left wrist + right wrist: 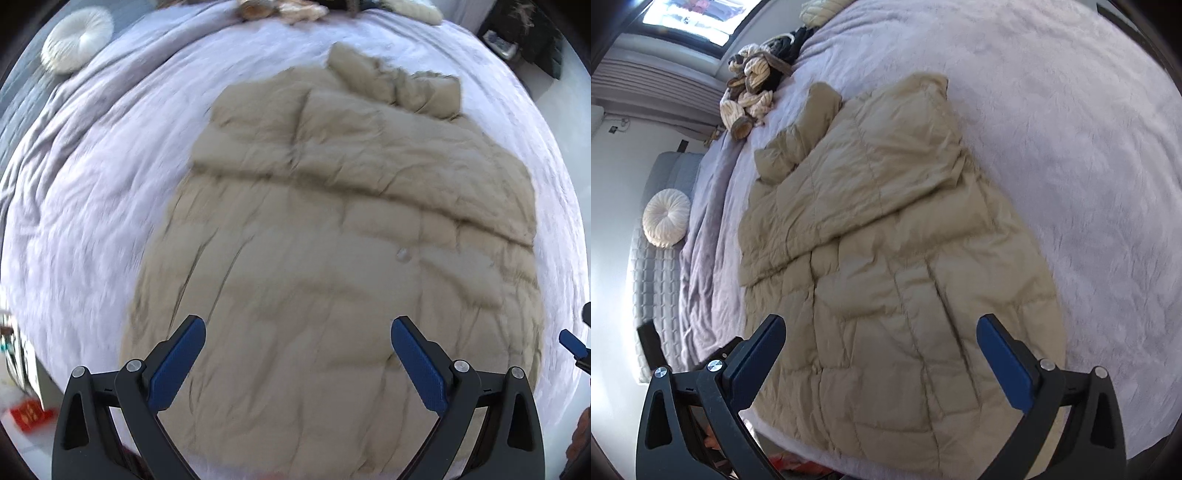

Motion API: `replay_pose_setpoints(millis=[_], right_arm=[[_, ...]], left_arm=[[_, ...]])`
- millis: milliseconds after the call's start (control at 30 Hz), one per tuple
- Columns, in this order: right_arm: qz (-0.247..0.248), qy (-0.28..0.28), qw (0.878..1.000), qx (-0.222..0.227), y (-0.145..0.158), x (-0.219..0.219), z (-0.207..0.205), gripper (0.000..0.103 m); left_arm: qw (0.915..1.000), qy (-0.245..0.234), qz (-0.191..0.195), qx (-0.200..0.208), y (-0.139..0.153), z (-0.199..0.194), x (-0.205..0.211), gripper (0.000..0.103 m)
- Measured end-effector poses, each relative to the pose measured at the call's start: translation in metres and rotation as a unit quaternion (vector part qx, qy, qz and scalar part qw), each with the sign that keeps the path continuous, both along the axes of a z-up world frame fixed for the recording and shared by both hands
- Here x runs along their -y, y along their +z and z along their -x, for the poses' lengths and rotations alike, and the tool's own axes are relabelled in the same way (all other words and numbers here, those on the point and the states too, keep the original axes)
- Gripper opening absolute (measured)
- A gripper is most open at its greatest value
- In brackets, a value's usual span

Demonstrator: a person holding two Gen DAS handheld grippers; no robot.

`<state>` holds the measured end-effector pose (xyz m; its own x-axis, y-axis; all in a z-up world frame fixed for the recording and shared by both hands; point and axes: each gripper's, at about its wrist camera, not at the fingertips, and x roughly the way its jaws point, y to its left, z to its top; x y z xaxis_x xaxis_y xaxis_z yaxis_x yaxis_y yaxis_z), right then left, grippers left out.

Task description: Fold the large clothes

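A beige quilted puffer jacket point(332, 229) lies flat on a pale lilac bed cover point(92, 221), with its upper part and sleeves folded across the body. It also shows in the right wrist view point(886, 266). My left gripper point(297, 354) is open and empty, held above the jacket's near hem. My right gripper point(881, 354) is open and empty, above the jacket's lower part near the bed's edge. A tip of the right gripper point(572, 343) shows at the right edge of the left wrist view.
A round white cushion point(75, 38) lies at the far left by the grey headboard point(657, 258); it also shows in the right wrist view point(666, 217). A heap of cream and dark clothes point(757, 85) sits at the bed's far edge. A red item point(29, 415) lies on the floor.
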<state>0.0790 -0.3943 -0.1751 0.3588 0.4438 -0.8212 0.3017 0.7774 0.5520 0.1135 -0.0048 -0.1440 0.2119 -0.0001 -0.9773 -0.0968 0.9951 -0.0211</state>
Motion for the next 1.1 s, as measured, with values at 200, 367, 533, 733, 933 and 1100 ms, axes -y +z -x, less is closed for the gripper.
replay_pose_setpoints(millis=[200,367,533,733,933,1100], right_arm=[[-0.056,-0.002,0.998,-0.023,-0.014,-0.008,0.023,0.103],[-0.109,-0.031,0.992,-0.053,-0.037,-0.019,0.047,0.103],[-0.132,-0.083,0.985,-0.069,-0.053,-0.033,0.079,0.103],[-0.133,-0.135,0.978,-0.087,-0.068,-0.050,0.129,0.103],[-0.138,-0.171,0.971,-0.097,-0.079,-0.053,0.168,0.103],[-0.158,-0.214,0.958,-0.109,-0.100,-0.043,0.190,0.103]], left_arm=[[0.9981,0.041,0.018,-0.042,-0.017,0.044,-0.044,0.101],[0.9957,0.065,0.045,-0.048,-0.024,0.076,-0.084,0.101],[0.9926,0.070,0.089,-0.045,-0.031,0.101,-0.120,0.101],[0.9809,0.101,0.153,-0.065,-0.054,0.132,-0.156,0.101],[0.9600,0.139,0.226,-0.089,-0.087,0.149,-0.170,0.101],[0.9501,0.135,0.267,-0.088,-0.101,0.148,-0.165,0.101]])
